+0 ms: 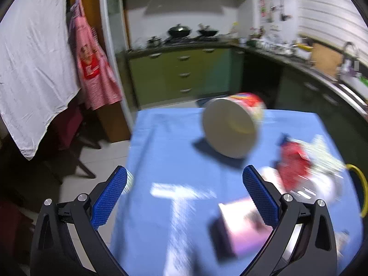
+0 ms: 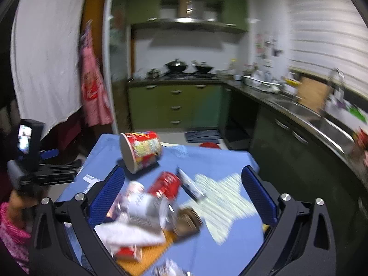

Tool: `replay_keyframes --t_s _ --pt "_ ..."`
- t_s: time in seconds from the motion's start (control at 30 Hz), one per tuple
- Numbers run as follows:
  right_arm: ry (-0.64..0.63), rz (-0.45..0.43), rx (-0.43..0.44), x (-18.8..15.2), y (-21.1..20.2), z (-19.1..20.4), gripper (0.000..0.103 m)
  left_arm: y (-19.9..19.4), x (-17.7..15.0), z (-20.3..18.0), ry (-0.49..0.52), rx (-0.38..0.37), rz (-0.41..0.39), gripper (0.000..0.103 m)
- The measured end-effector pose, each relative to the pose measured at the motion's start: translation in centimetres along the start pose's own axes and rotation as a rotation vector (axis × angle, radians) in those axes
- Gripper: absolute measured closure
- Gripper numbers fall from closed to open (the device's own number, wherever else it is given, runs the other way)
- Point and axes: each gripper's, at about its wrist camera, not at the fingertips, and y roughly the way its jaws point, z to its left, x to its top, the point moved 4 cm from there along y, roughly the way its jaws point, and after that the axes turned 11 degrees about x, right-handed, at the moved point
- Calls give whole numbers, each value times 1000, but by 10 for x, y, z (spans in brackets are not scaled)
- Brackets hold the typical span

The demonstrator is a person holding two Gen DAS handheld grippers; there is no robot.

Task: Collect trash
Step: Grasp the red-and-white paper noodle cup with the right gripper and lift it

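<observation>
We judge that we are at the start of a pick: both tools hover over the table (image 1: 161,142) with its blue cloth, and nothing is in either yet. The left hand-held gripper (image 1: 184,193) is spread wide and empty, its blue pads well apart, above the near left part of the cloth; the right hand-held gripper (image 2: 182,193) is likewise released and empty, hanging over the heap of litter at the near middle. The trash lies on the table: one noodle cup (image 2: 140,151) tipped on its side at the far middle, one crushed red can (image 2: 166,184) just nearer than it, one pale crinkled star-shaped wrapper (image 2: 220,197) to the right, one dark pen-like stick (image 2: 191,184) between can and wrapper, and one brownish box-like scrap (image 2: 187,220) near the pile. We count at least two white printed wrappers (image 2: 140,209) crumpled together at the near left, though blur keeps us from a firm count there. A yellow ring (image 1: 361,184) at the right edge of the left view may be a bin rim; we cannot tell. Next, we think, the right tool should drop onto the can or the wrappers beneath it and close, while the left reaches far for the cup, taking its wall rather than its wide mouth.
</observation>
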Motion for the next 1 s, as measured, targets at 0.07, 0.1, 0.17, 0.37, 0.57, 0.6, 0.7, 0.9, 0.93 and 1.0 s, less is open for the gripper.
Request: replay_keyframes --t_s 0.07,0.1,0.17,0.37,0.57,0.6,0.7,0.9,0.93,1.0 --pt "-43 50 38 17 34 11 13 42 5 4 -24 7 42 4" --pt "-72 82 51 24 56 19 16 57 5 6 -33 10 55 4" --pt "-118 147 60 34 99 34 22 87 6 8 -48 10 80 4" --pt "-215 291 65 34 198 74 33 136 2 12 -82 32 128 4" --pt "-304 372 -24 29 265 103 33 154 -10 15 -89 19 172 4" --pt "-310 380 -46 29 274 105 33 154 -12 15 -89 14 174 4" --pt "-338 400 -103 25 292 105 33 157 -16 9 -70 -1 184 4" --pt "-360 449 -193 13 321 87 35 151 -22 3 -43 -7 192 4" --pt "-357 456 -204 12 323 84 38 151 -22 3 -45 -8 191 4" --pt "-334 460 -199 13 325 78 51 151 -23 4 -51 -9 193 4"
